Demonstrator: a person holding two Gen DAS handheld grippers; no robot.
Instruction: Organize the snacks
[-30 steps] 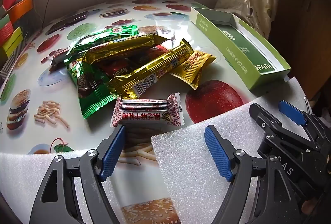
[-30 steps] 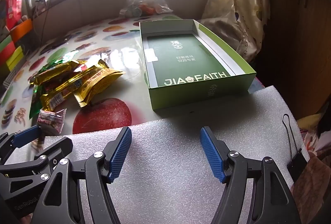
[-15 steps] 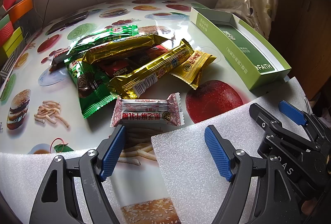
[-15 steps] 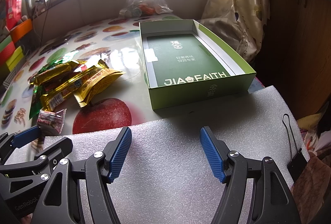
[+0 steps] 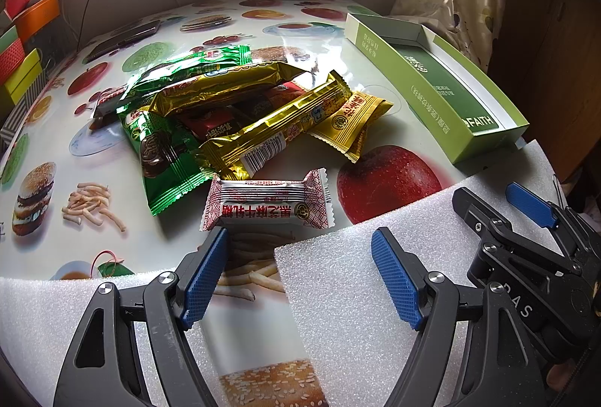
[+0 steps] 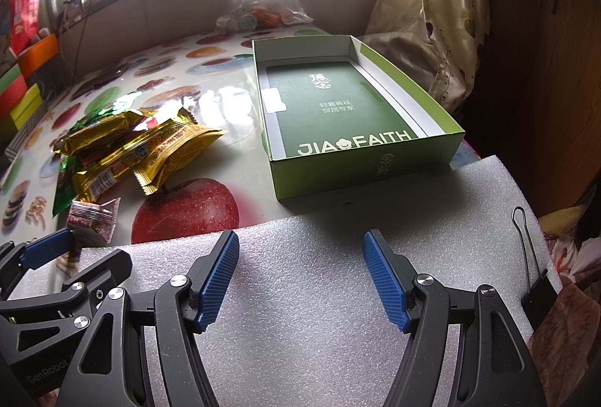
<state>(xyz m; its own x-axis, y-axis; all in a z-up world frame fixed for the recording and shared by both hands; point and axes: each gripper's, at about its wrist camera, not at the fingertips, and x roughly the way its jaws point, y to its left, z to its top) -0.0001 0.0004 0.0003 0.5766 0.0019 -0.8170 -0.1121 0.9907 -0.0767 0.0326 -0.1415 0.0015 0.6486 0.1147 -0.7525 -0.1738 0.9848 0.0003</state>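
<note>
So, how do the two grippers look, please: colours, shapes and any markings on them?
Both are alike. The left gripper and the right gripper have matte black curved arms with open cut-outs, silver round screw heads at the joints, and long blue fingertip pads with a fine ribbed texture. White letters "GenRobot" are on one black body at the right view's left edge. No cables or sleeves are visible.

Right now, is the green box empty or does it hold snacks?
Empty: the green box shows only its printed floor; all snacks lie piled beside it.
</note>
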